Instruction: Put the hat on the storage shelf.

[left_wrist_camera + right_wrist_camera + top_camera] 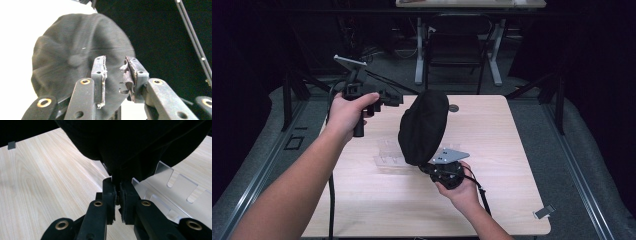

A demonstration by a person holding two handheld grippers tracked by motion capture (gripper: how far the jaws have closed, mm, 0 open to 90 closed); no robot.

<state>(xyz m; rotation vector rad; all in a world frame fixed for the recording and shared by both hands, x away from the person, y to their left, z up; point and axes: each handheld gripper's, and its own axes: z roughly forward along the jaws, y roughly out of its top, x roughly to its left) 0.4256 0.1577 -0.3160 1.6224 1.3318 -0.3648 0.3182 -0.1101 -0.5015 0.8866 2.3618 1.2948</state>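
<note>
— What is the right gripper (428, 167) doing?

— Its jaws are clamped on the lower edge of a black cap (423, 127). In the right gripper view the two black pads pinch a fold of the dark fabric (130, 147) between them, with almost no gap left.

— And where is the cap itself?

— Lifted off the wooden table (492, 150), standing up on edge near the middle of it, above the right hand (457, 187). In the left gripper view you see its rounded crown (75, 60) with the seams running to a small button at the top.

— The left gripper (394, 100)?

— Held up at the far left of the table by the left hand (348, 112), pointing right toward the cap. Its jaws stand apart with nothing between them, and the pads (127, 75) look worn and ragged. It is near the cap but not touching it.

— Anything else on the table?

— A clear acrylic rack (389, 155) lies flat just left of the cap's lower edge. In the right gripper view its notched slots (180, 187) show just beyond the jaws on the right. A small grey piece (544, 212) sits by the table's near right corner, and there is a round dark spot (454, 107) toward the far edge. A dark chair (457, 50) stands beyond the table.
</note>
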